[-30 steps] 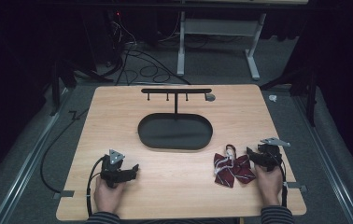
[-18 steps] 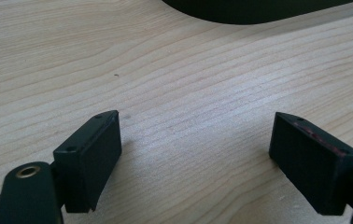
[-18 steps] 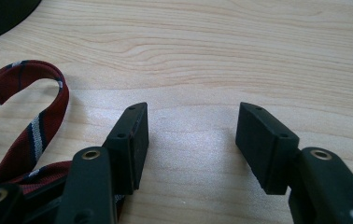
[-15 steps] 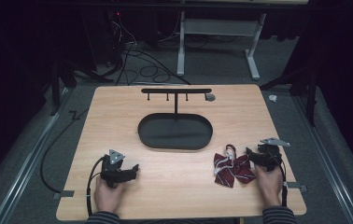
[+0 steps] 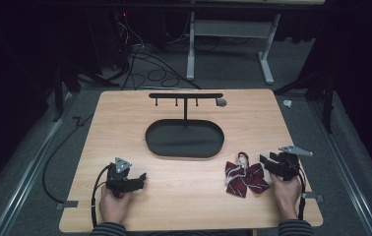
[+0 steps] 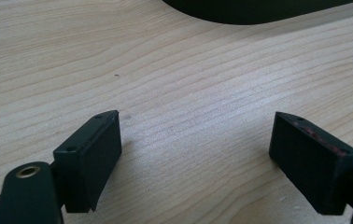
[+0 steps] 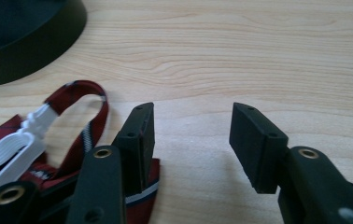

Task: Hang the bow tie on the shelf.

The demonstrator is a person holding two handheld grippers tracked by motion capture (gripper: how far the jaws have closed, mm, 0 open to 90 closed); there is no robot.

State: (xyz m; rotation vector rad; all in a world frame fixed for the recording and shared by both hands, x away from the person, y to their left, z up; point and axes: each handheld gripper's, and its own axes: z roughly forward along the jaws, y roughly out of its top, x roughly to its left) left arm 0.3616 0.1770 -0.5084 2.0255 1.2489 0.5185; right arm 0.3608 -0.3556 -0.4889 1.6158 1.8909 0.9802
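Observation:
A dark red striped bow tie (image 5: 244, 178) with a white strap lies on the wooden table near the front right. My right gripper (image 5: 267, 164) rests just to its right, open, with nothing between its jaws. In the right gripper view the bow tie (image 7: 39, 154) lies under and left of the left jaw, its red loop and white strap (image 7: 18, 149) showing. My left gripper (image 5: 142, 178) rests open on bare wood at the front left; in the left gripper view its fingertips (image 6: 95, 154) stand wide apart over the tabletop.
A black oval tray (image 5: 185, 139) sits at the table's middle, with a black T-shaped hanger stand (image 5: 185, 96) rising from its far side. The tray's wall (image 7: 25, 44) shows at the upper left of the right gripper view. Cables and a desk frame lie beyond the table.

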